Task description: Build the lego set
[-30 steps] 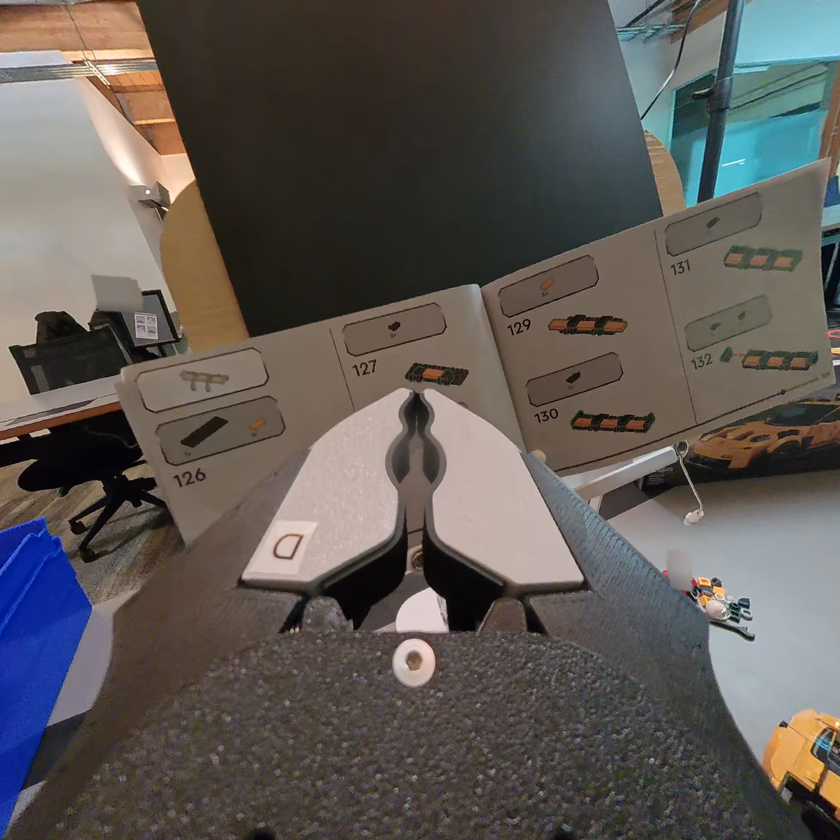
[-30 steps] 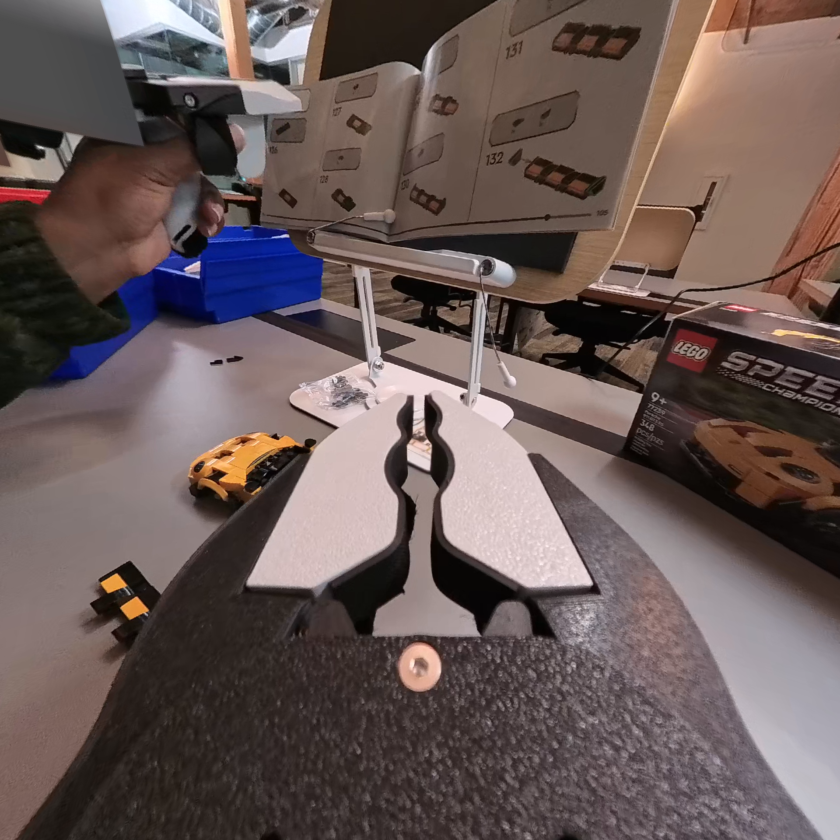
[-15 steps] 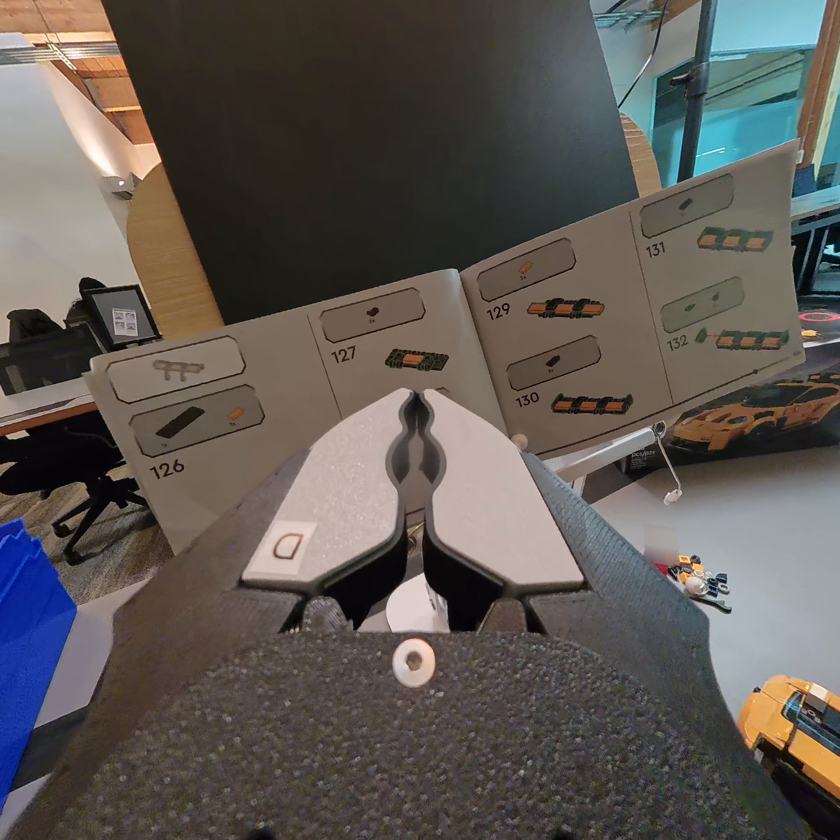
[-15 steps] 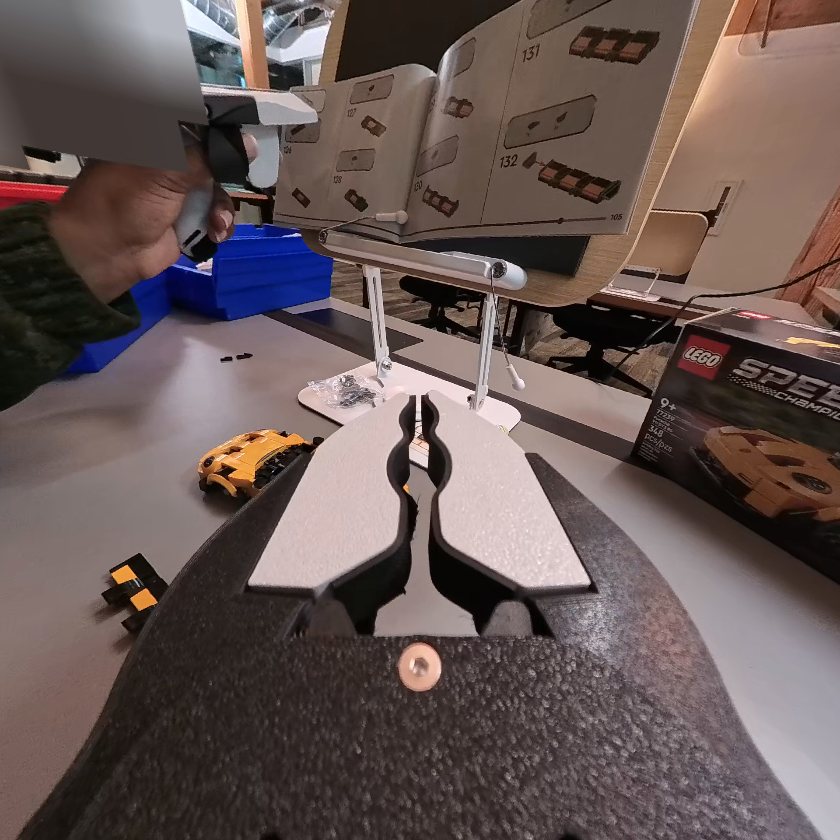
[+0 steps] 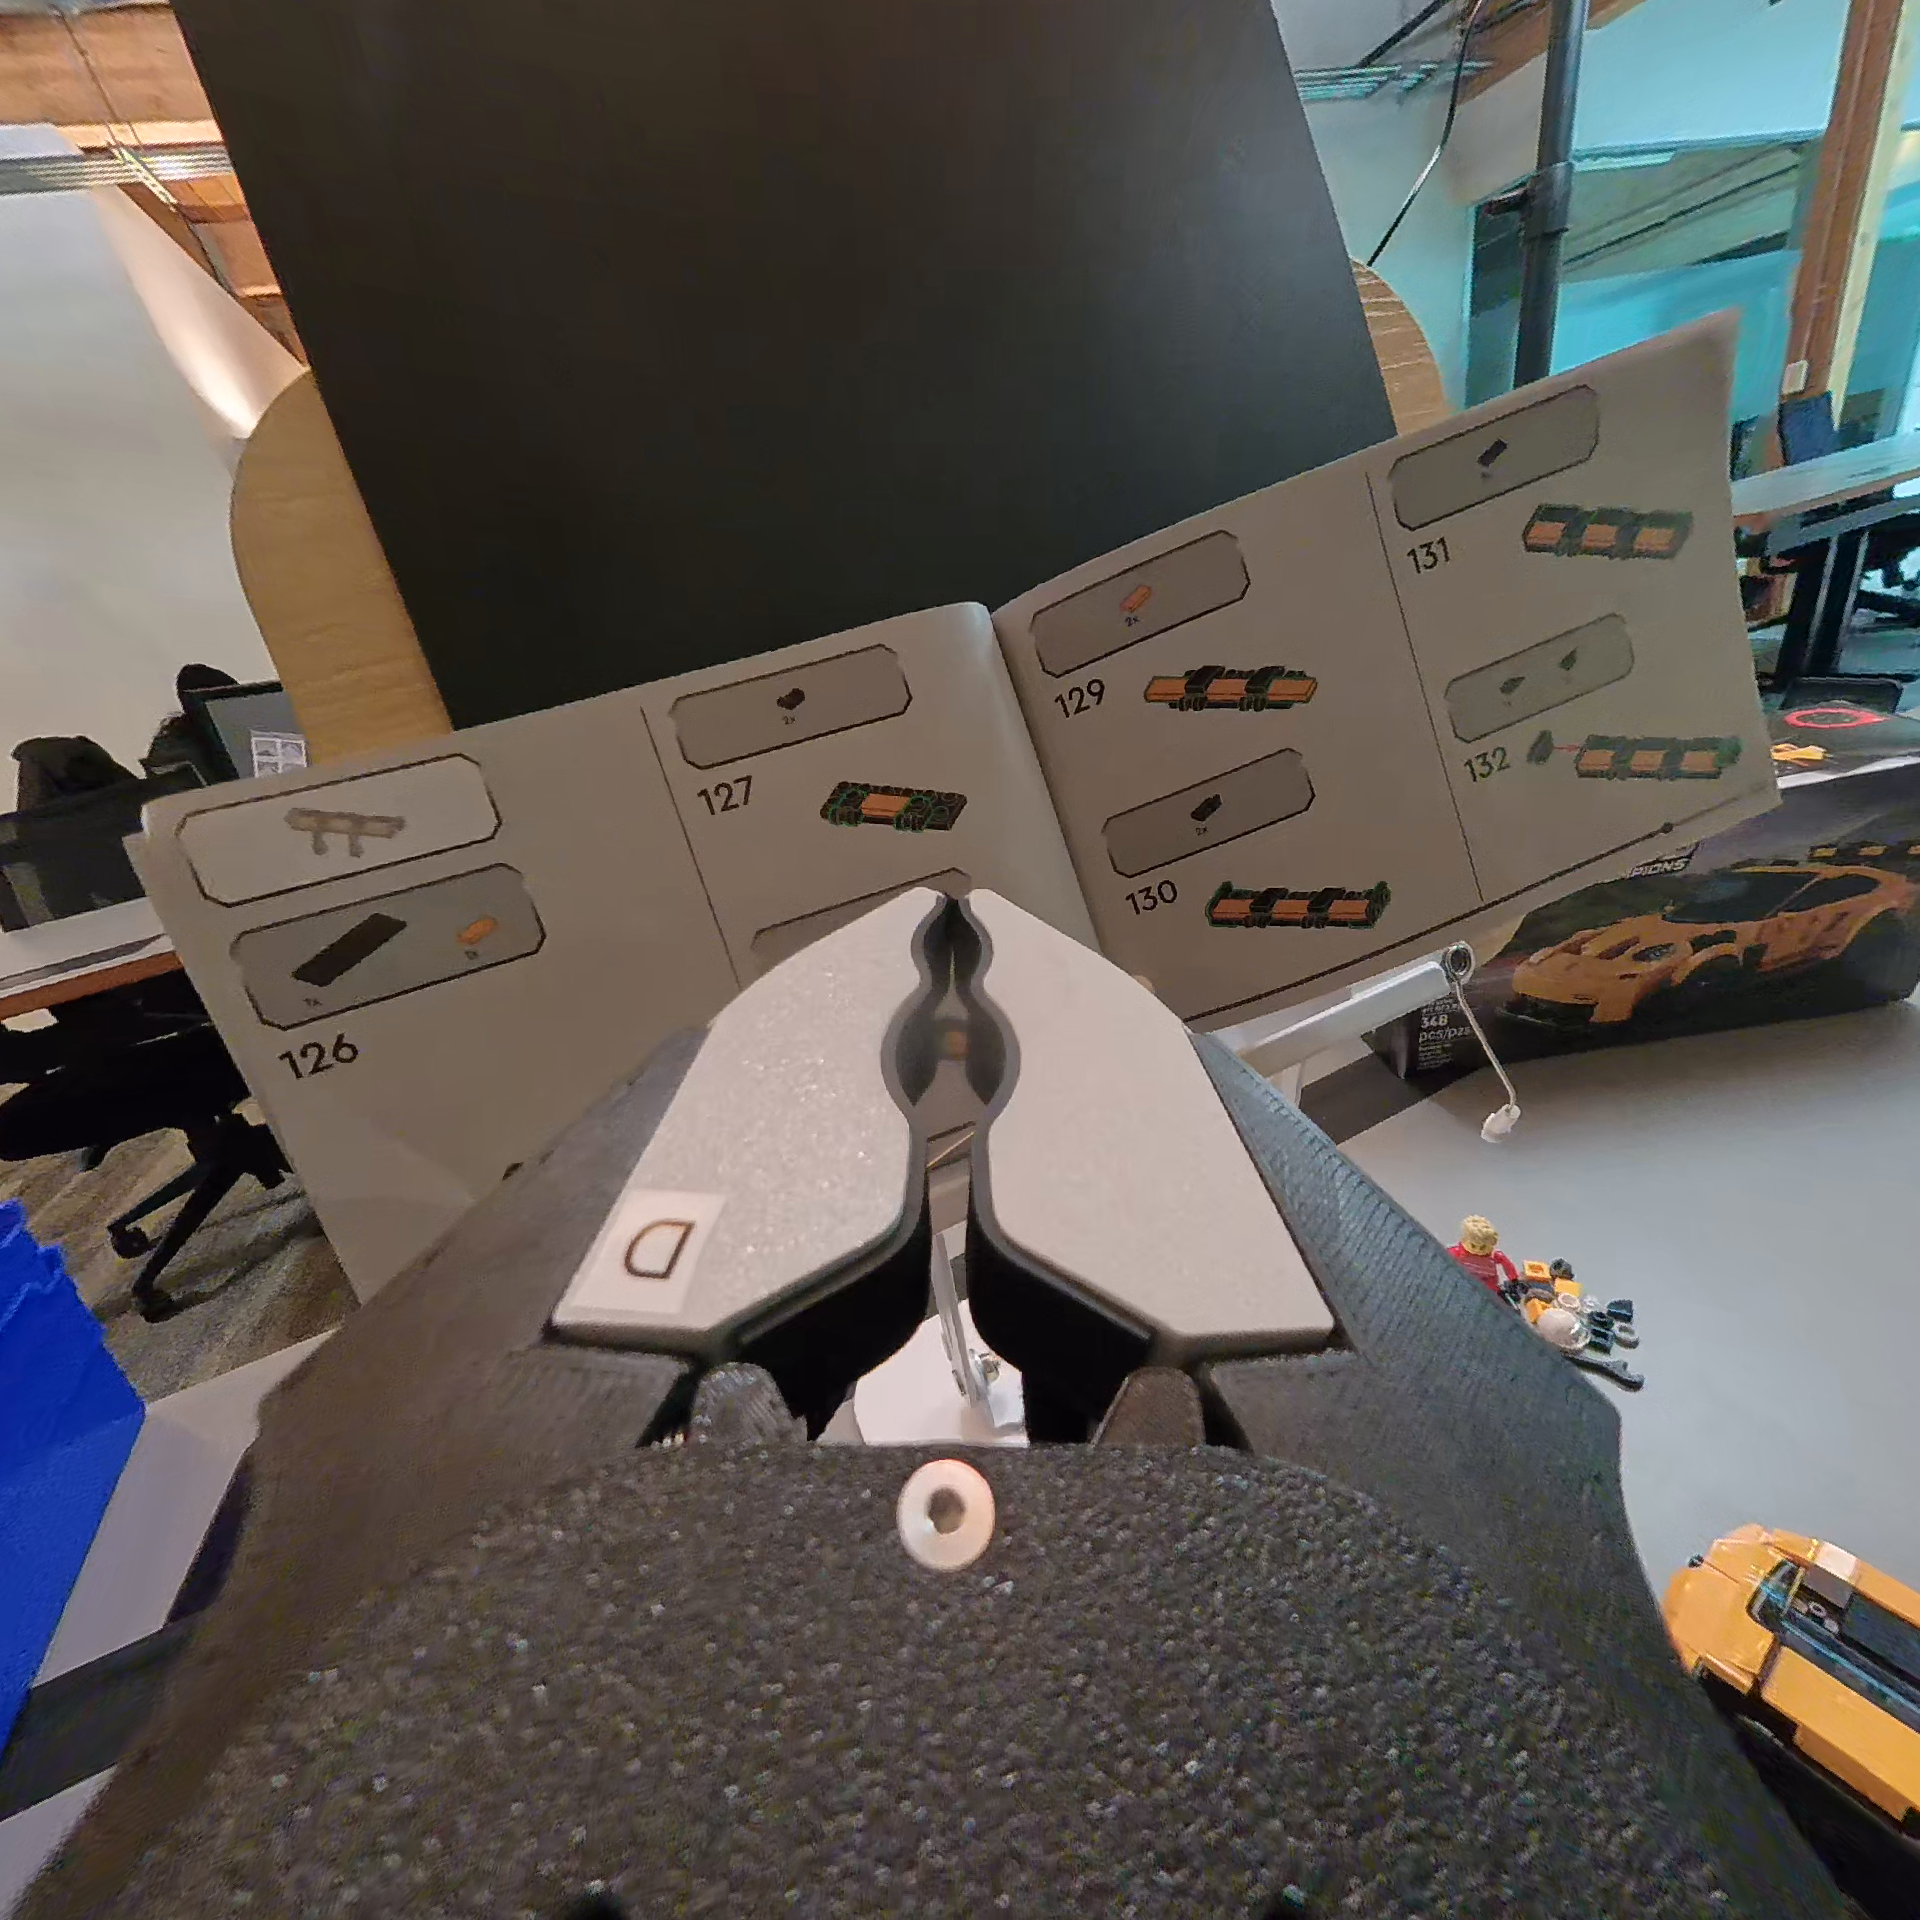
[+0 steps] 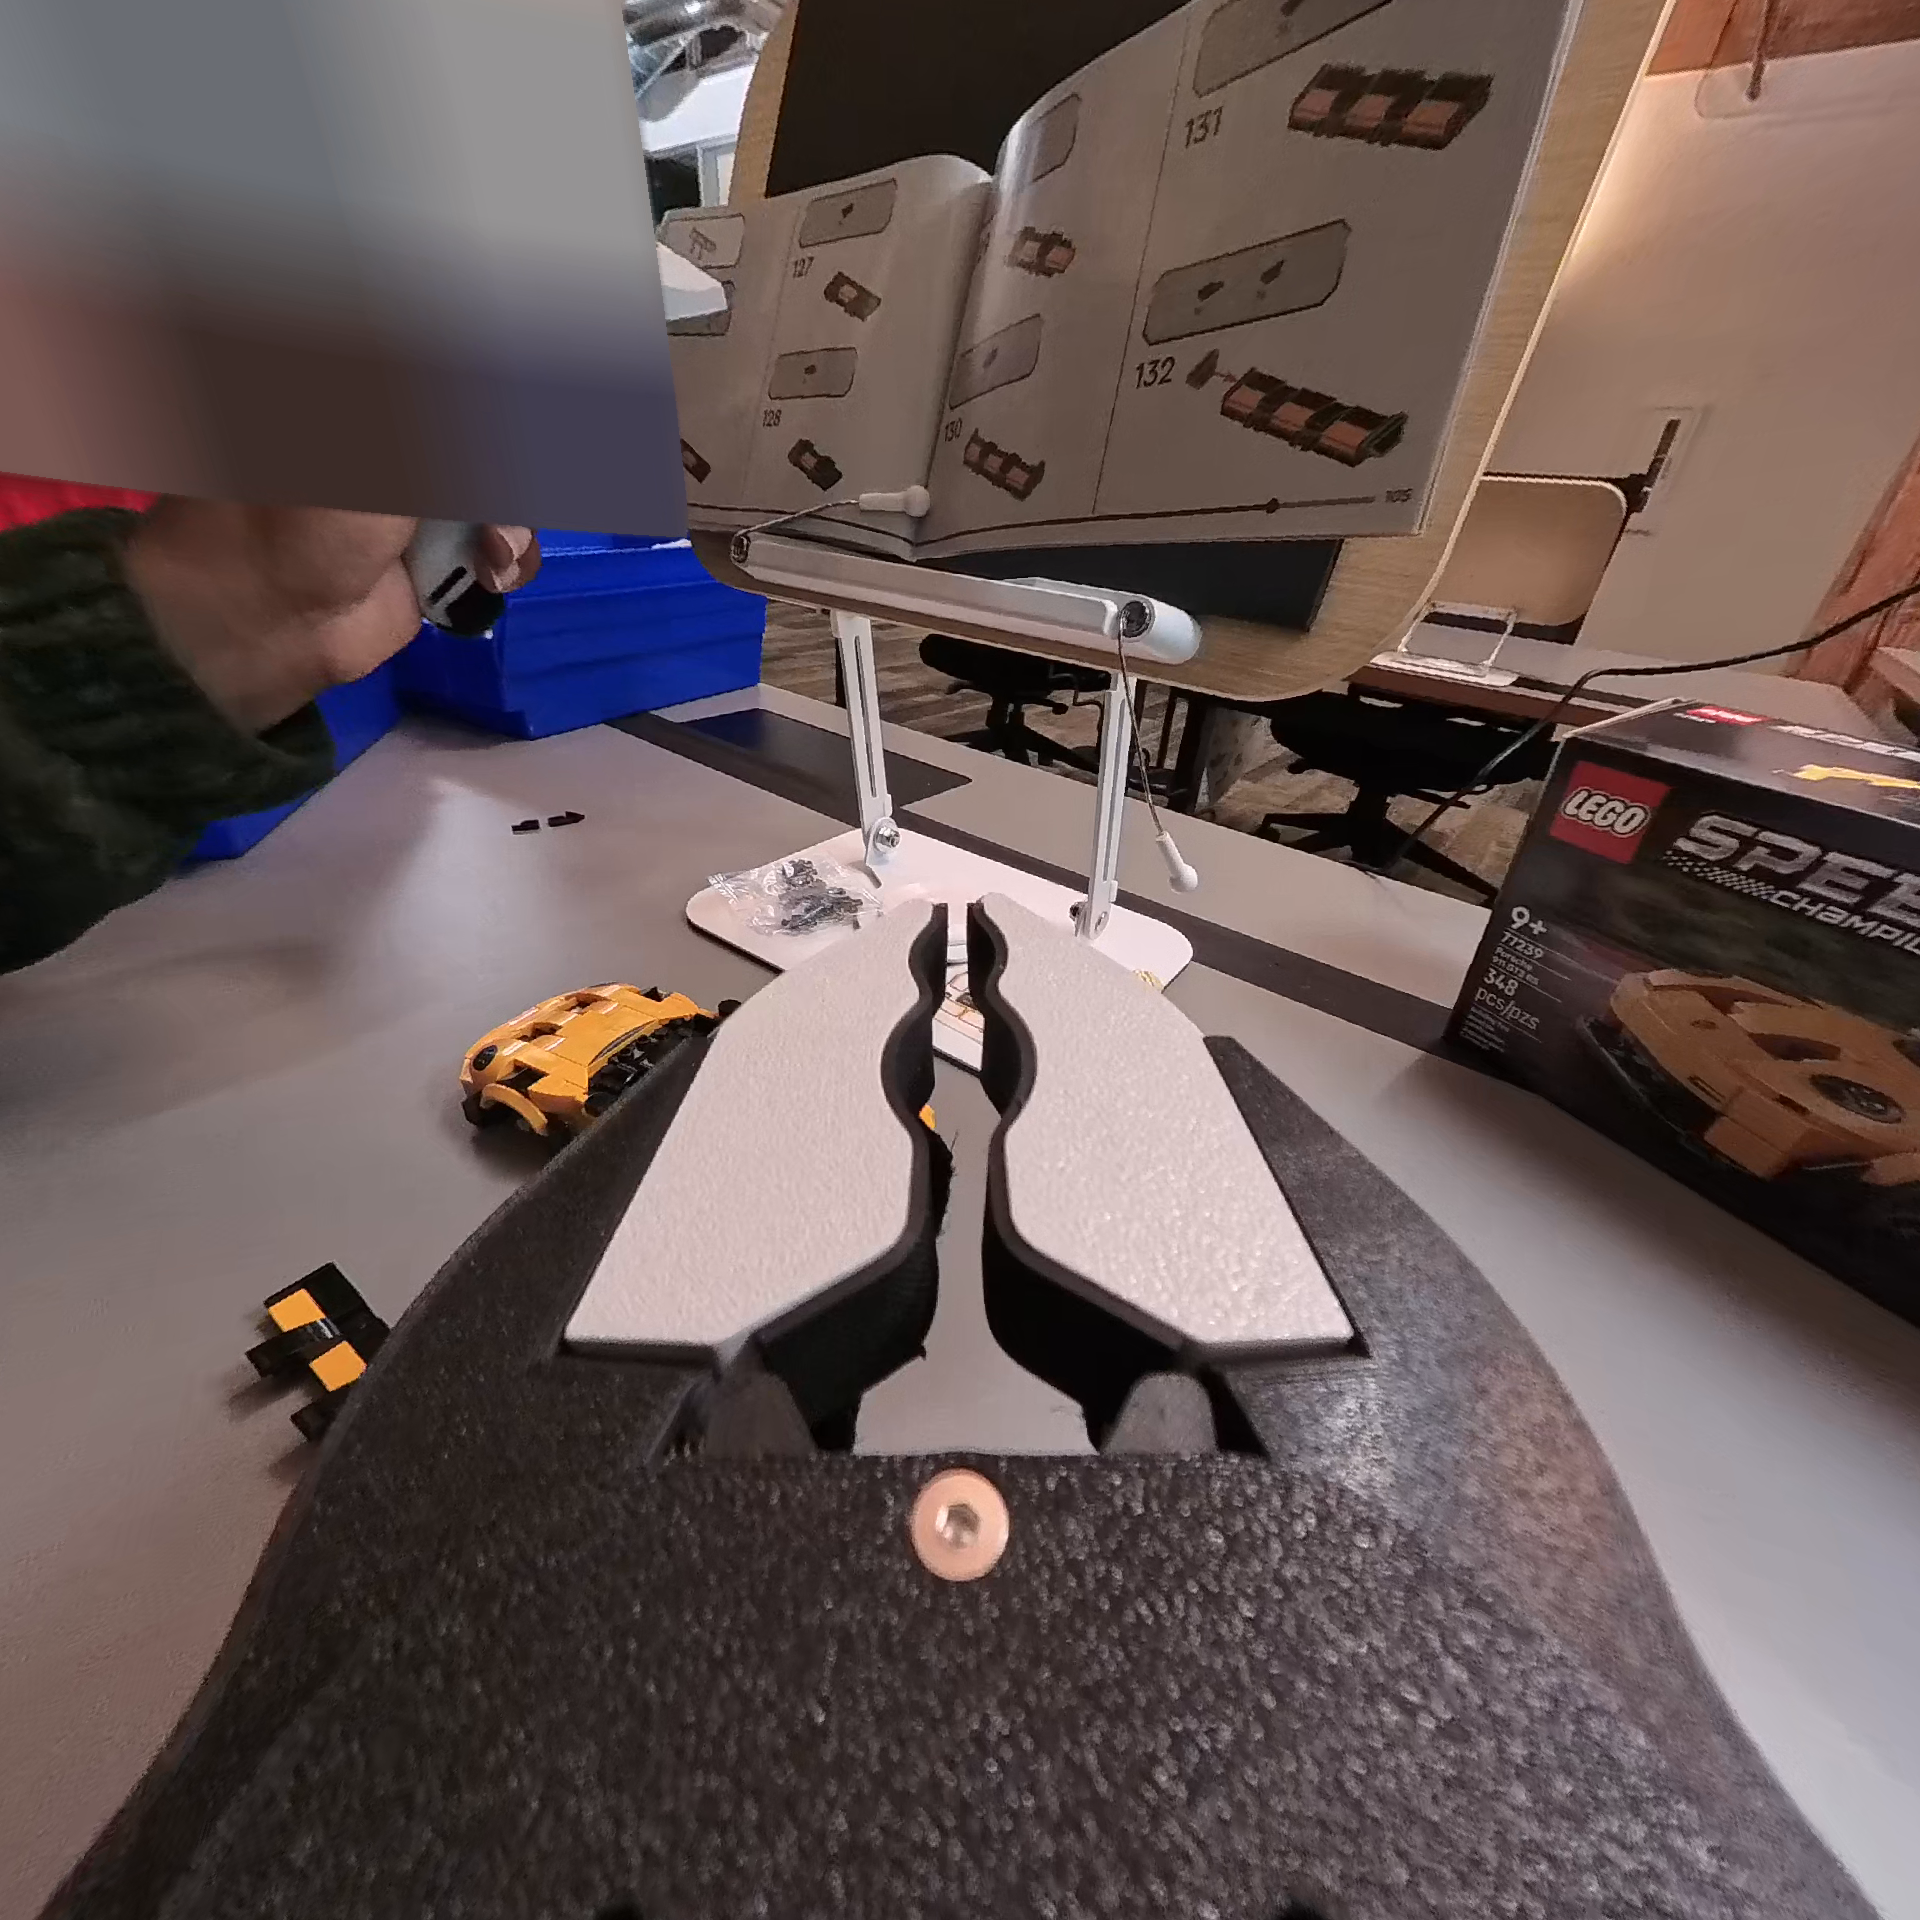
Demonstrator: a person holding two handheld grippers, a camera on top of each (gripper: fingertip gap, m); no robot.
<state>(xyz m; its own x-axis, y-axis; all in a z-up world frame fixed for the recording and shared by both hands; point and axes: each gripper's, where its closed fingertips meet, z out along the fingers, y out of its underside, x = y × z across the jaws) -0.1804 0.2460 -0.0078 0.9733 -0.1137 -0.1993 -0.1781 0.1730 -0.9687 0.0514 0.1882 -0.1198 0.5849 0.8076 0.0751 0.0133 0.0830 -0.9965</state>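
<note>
On the grey bench, the yellow lego car sits left of the right tongs, whose tips stand slightly parted, apparently holding nothing. The left tongs are closed at the tips, raised before the open instruction booklet. Loose pieces lie beside the stand.

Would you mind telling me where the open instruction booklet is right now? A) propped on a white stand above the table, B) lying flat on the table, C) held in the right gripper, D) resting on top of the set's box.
A: the instruction booklet sits open on the ledge of a white stand, whose two legs rise from a base plate on the table.
</note>
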